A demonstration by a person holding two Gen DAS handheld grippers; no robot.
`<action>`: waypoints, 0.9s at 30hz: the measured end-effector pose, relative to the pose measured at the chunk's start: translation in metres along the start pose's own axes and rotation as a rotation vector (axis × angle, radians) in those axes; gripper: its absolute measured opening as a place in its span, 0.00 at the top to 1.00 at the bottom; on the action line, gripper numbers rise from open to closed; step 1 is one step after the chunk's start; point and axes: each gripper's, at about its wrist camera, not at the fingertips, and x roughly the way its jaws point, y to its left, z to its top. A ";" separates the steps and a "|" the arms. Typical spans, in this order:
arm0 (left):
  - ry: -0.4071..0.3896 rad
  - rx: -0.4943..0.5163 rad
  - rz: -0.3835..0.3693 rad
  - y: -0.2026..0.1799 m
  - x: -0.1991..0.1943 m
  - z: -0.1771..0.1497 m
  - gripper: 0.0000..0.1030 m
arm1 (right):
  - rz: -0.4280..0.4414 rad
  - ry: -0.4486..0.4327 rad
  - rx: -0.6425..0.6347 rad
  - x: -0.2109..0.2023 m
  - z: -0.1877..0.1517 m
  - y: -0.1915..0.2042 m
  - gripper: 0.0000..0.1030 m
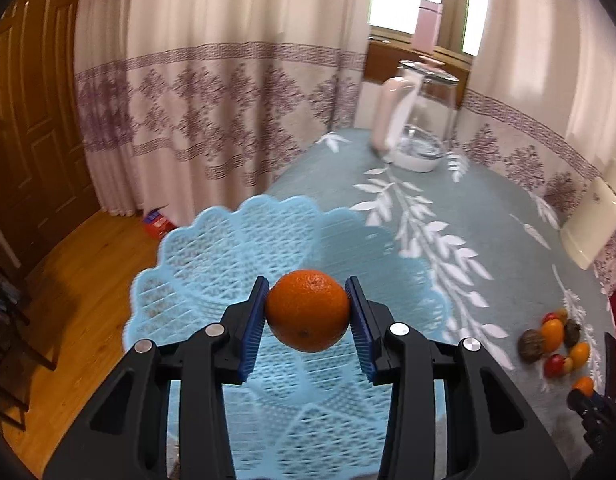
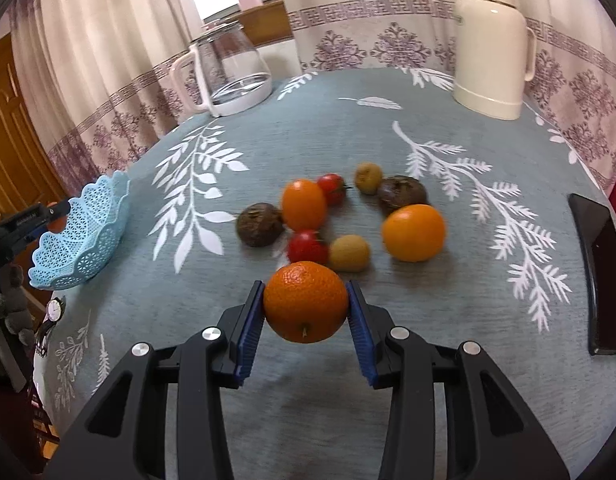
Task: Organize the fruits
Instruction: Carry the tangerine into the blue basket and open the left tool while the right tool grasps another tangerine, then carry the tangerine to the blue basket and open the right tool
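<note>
The left orange [image 1: 308,311] sits between the blue pads of the left gripper [image 1: 308,314], which is clamped on it from both sides, and it hangs over the blue basket [image 1: 212,240], above the basket's bowl and a little toward the near rim. So the relation that matters is simple: the basket lies directly below and slightly ahead of this fruit, and I judge that the left hand needs only to go down a little and let go. The orange is round, so it has no long axis to care about; its stem dimple faces the camera. The right gripper [image 2: 306,312] also grips an orange [image 2: 306,307], lifted above the cloth [image 2: 387,140] just in front of the pile. From this side the basket [image 2: 84,236] is far to the left, at the table edge, well apart from the right hand, so the left hand is clearly the nearer one. On the cloth remain two more orange fruits [image 2: 413,232], two small red ones [image 2: 306,247], two yellowish ones [image 2: 349,253] and two dark brown ones [image 2: 260,224], close together. Behind stand a glass kettle [image 2: 232,68] and a cream flask [image 2: 491,48], and a dark phone [image 2: 601,272] lies at the right.
</note>
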 end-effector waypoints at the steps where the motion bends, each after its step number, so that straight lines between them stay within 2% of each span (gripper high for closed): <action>1: 0.003 -0.006 0.007 0.004 0.000 -0.001 0.61 | 0.005 0.002 -0.006 0.001 0.000 0.004 0.60; 7: -0.020 -0.023 0.030 0.025 -0.004 -0.001 0.58 | 0.033 0.011 -0.033 0.003 0.003 0.026 0.60; 10: -0.043 -0.022 0.041 0.031 -0.010 0.001 0.49 | 0.057 0.014 -0.049 0.004 0.005 0.039 0.60; 16: -0.071 -0.032 0.056 0.044 -0.018 0.002 0.45 | 0.119 0.007 -0.103 0.003 0.016 0.075 0.60; 20: -0.097 -0.043 0.072 0.055 -0.027 0.003 0.34 | 0.173 0.000 -0.153 0.005 0.025 0.108 0.60; 27: -0.145 -0.062 0.089 0.069 -0.043 0.004 0.25 | 0.252 0.009 -0.221 0.015 0.033 0.163 0.60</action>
